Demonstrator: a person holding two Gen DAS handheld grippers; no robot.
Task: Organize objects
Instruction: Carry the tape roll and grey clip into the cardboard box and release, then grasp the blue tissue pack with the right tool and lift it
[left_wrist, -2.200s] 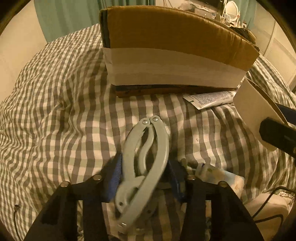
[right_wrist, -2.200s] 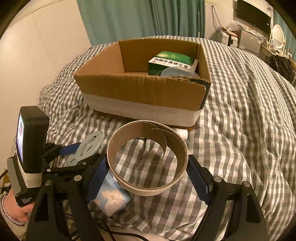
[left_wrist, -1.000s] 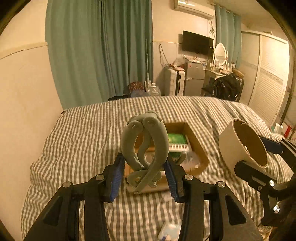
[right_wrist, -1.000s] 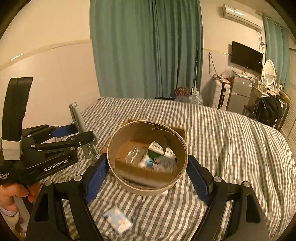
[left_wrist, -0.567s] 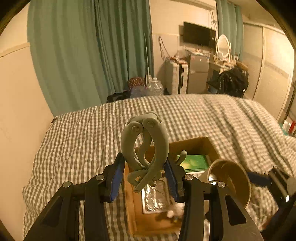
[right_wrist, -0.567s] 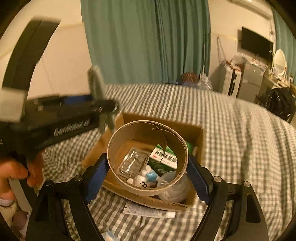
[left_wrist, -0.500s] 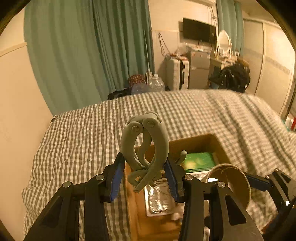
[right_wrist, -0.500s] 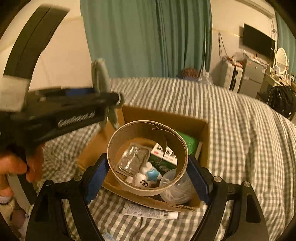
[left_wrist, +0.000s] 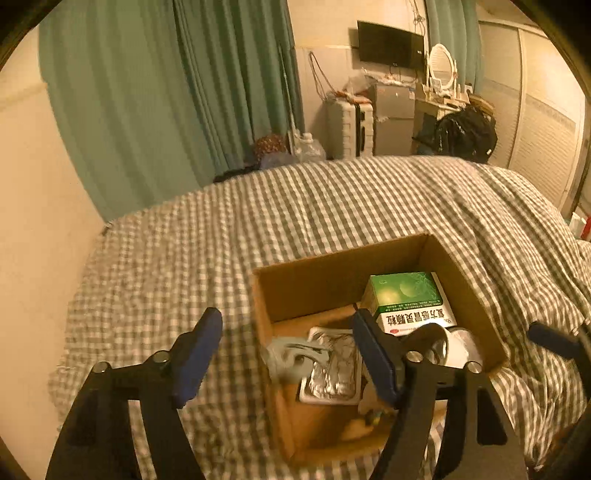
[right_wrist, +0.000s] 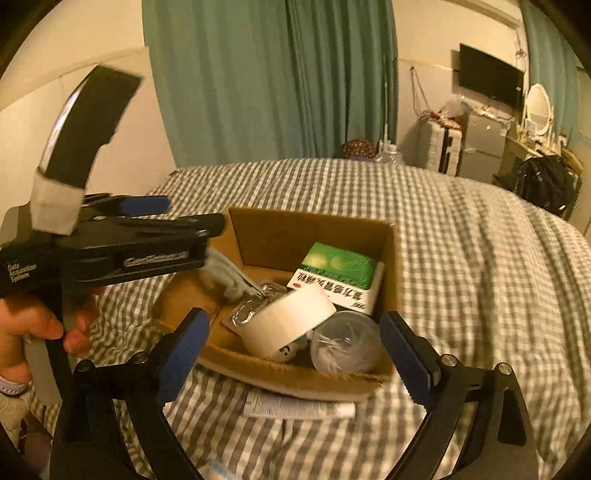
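We hold both claws above the box (right_wrist: 314, 236), which sits mid-bed (right_wrist: 480, 258) on the checked cover. The left claw (left_wrist: 288, 354) stands wide apart with nothing between its pads, and the grey tool (left_wrist: 295, 360) lies in the box's near-left corner, against the foil tray (left_wrist: 332, 373). The right claw (right_wrist: 295, 354) is likewise spread and empty; the tape roll (right_wrist: 288, 321) leans tilted inside the box, resting on the tray and a clear tub (right_wrist: 345, 349), beside the green carton (right_wrist: 338, 275). We judge both drops done, the claws kept apart to clear the walls on the way out. A white tube (right_wrist: 299, 408) lies on the bed just outside the box's near wall, likely next to collect.
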